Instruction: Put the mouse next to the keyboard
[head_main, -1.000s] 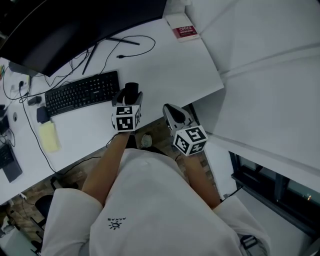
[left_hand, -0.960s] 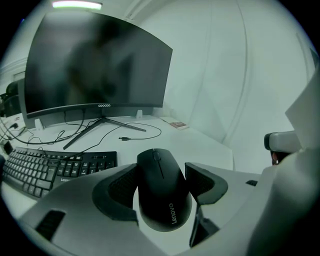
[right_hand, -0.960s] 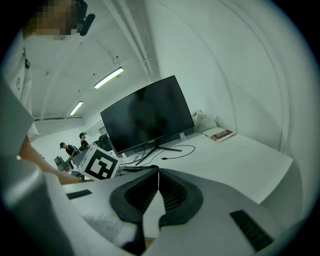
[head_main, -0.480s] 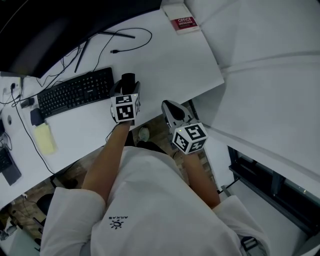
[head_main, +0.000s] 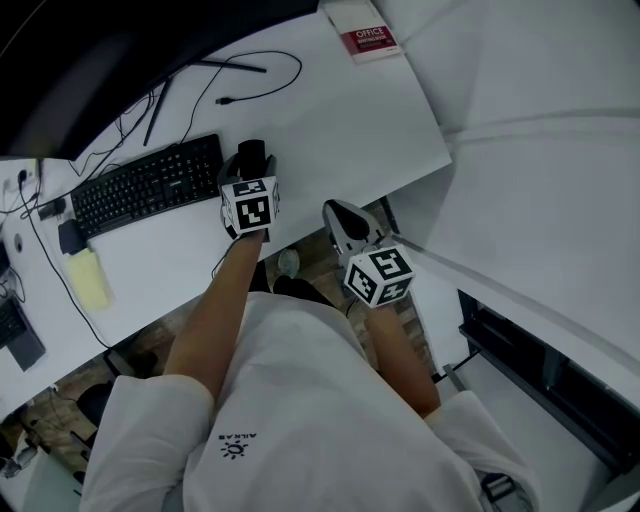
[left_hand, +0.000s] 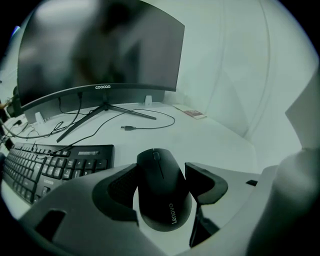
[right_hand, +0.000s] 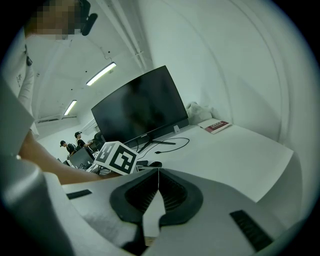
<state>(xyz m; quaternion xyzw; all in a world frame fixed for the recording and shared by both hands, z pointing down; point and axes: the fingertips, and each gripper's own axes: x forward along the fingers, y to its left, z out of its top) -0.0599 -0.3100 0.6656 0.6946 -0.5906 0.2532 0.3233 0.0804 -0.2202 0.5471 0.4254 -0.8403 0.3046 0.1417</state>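
Lying along the jaws, the mouse (left_hand: 162, 187) points toward the monitor (left_hand: 100, 50).

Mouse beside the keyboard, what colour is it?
The mouse is black; clearest in the left gripper view.

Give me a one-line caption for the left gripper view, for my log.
Left gripper grips a black mouse just right of the keyboard on the white desk, monitor behind.

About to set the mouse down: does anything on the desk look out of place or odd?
Nothing spilled or damaged. The one oddity is a loose cable lying on the desk ahead of the mouse, its plug end connected to nothing. The left gripper holds the mouse beside the keyboard.
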